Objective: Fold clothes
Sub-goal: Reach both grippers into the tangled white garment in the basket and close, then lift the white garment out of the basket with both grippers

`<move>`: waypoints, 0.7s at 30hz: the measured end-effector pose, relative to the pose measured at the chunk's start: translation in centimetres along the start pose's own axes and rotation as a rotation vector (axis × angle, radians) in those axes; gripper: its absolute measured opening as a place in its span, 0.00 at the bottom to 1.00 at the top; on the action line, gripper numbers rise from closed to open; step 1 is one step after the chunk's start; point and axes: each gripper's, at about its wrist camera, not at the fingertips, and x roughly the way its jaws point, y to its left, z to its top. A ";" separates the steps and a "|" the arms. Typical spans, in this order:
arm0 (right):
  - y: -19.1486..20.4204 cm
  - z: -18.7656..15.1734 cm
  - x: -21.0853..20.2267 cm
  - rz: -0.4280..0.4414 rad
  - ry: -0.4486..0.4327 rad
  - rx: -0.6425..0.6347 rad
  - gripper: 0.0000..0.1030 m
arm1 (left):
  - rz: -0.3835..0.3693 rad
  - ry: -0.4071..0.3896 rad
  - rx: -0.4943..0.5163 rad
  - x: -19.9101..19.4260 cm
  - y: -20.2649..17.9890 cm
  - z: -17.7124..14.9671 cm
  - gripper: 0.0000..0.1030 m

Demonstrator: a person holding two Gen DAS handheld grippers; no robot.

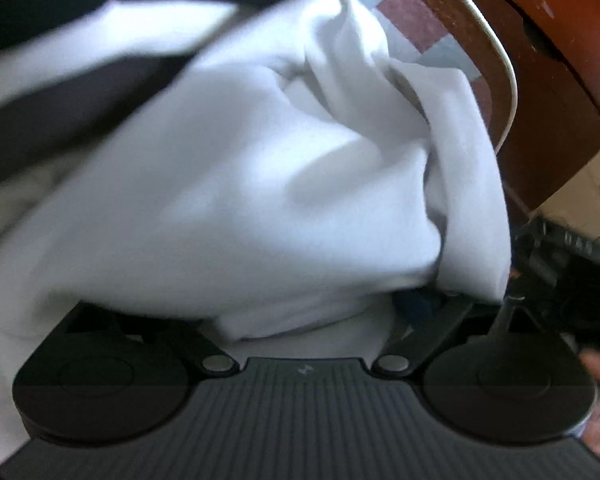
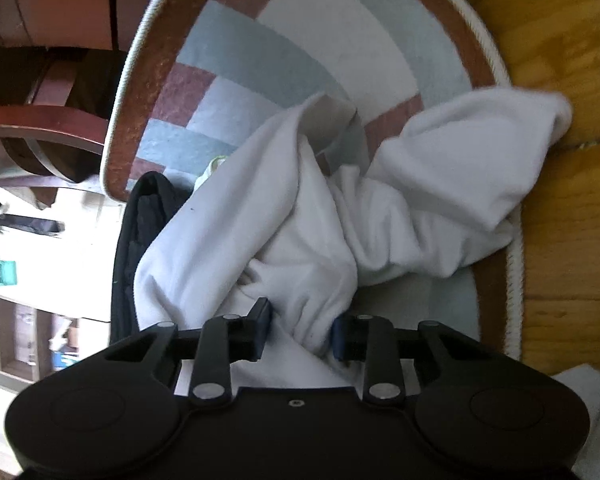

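We have no fold made yet: the crumpled white cotton garment point(image 2: 300, 220) lies bunched on the striped oval rug point(image 2: 260, 60). Our right gripper point(image 2: 300, 330) pinches a gathered ridge directly ahead; our left gripper point(image 1: 300, 312), jaws spread, sits buried under cloth, gripping nothing.

White garment point(image 1: 260, 168) fills most of view, bunched in soft folds, blurred. Cloth lies over front of left tongs point(image 1: 304, 312); fingertips hidden under it, linkage arms spread wide. Dark fabric point(image 1: 60, 112) crosses at upper left. Rug point(image 1: 432, 28) with red-brown and pale blocks and pale corded edge shows at upper right, beside reddish wooden furniture point(image 1: 560, 60). Second black tool point(image 1: 572, 272) at right edge.
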 end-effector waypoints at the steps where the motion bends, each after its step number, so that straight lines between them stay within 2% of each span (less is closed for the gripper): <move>1: -0.4 0.3 0.4 0.017 0.011 0.020 0.35 | -0.005 -0.014 0.007 -0.1 -0.2 -0.1 0.80; 3: -1.1 0.6 1.1 0.052 0.035 0.060 0.35 | -0.022 -0.050 0.007 -0.4 -0.3 -0.5 0.58; 4: -1.3 0.6 1.3 0.070 0.047 0.081 0.35 | -0.021 -0.052 -0.015 -0.6 -0.1 -0.6 0.53; 5: -1.6 0.6 1.5 0.089 0.060 0.101 0.35 | -0.015 -0.047 -0.047 -0.9 0.2 -0.6 0.43; 8: -1.3 -0.2 2.5 0.099 0.109 0.112 0.35 | -0.012 -0.026 -0.138 -1.8 0.8 -0.5 0.38; 10: -0.8 -0.9 2.5 0.097 0.113 0.097 0.35 | -0.009 -0.008 -0.157 -2.4 0.6 -0.3 0.31; 12: -0.4 -1.5 2.3 0.100 0.123 0.081 0.35 | -0.018 -0.004 -0.159 -3.0 0.2 -0.4 0.21; 14: 0.0 -2.1 2.1 0.103 0.133 0.065 0.35 | -0.062 0.001 -0.194 -3.8 0.4 -0.7 0.18; 17: 0.5 -2.6 1.1 0.166 0.160 0.083 0.35 | -0.198 -0.005 -0.314 -5.6 2.0 -1.7 0.18; 21: 2.9 -4.1 -0.6 0.205 0.249 -0.019 0.35 | -0.255 -0.030 -0.369 -9.7 2.7 -3.7 0.18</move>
